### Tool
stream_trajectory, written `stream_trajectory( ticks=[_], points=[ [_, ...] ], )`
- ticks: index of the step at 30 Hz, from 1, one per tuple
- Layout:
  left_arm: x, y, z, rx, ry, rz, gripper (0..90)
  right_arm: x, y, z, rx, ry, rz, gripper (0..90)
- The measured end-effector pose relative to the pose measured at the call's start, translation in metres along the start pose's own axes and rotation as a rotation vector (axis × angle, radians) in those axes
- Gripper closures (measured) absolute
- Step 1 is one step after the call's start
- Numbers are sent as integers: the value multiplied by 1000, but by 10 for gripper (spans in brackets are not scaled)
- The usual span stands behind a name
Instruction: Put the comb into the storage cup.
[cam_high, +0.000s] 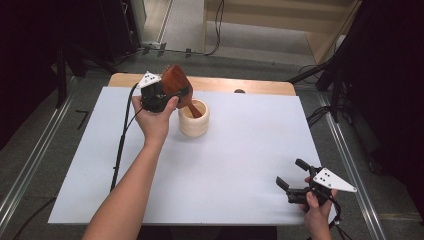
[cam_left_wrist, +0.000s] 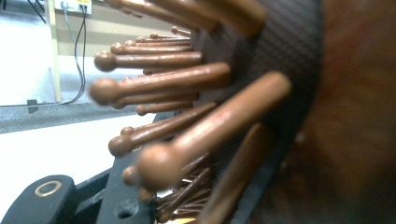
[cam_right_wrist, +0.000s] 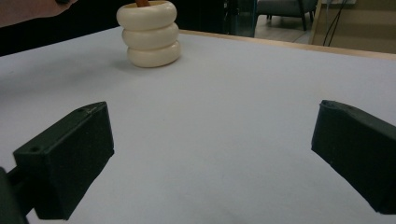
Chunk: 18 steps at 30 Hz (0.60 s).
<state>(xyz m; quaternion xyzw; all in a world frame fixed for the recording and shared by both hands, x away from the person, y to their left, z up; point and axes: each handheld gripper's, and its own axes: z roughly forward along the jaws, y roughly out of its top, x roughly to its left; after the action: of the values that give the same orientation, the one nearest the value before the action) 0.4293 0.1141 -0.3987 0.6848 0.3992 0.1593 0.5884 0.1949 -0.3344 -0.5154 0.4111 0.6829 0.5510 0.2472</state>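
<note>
High view: a brown wooden hairbrush (cam_high: 176, 82) is clamped in the left claw (cam_high: 167, 95), over the far left part of the desk (cam_high: 240, 150). Its broad rounded head sits up and tilted, smooth and reddish on the back, while its narrow handle slants down to the right into the mouth of a cream holder (cam_high: 194, 118). The holder is a short round pot, ribbed like three stacked rings, with a matte pale surface; the handle tip is inside it, and nothing else can be made out in it. It stands on the pale sheet that covers the desk, whose wooden edge shows along the far side.

The left gripper view looks close along the hairbrush (cam_left_wrist: 261, 107): round wooden pins with ball tips stand out of a dark woven cushion set in the wooden body. The left claw is nearly fully closed on the brush head.

The left hand (cam_high: 154, 120) wraps the gripper from the near side, forearm reaching in from the near edge.

The right claw (cam_high: 295, 177) is at the near right corner, low over the sheet, jaws spread wide with nothing between them. In the right gripper view the holder (cam_right_wrist: 149, 35) stands far off to the left, with a sliver of brown handle in its mouth.
</note>
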Motion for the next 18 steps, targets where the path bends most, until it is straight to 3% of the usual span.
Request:
stream_trajectory(
  ticks=[18],
  points=[
    [4,-18,9,18,21,-51,542,0,0,1,-1,-1,2,0]
  ],
)
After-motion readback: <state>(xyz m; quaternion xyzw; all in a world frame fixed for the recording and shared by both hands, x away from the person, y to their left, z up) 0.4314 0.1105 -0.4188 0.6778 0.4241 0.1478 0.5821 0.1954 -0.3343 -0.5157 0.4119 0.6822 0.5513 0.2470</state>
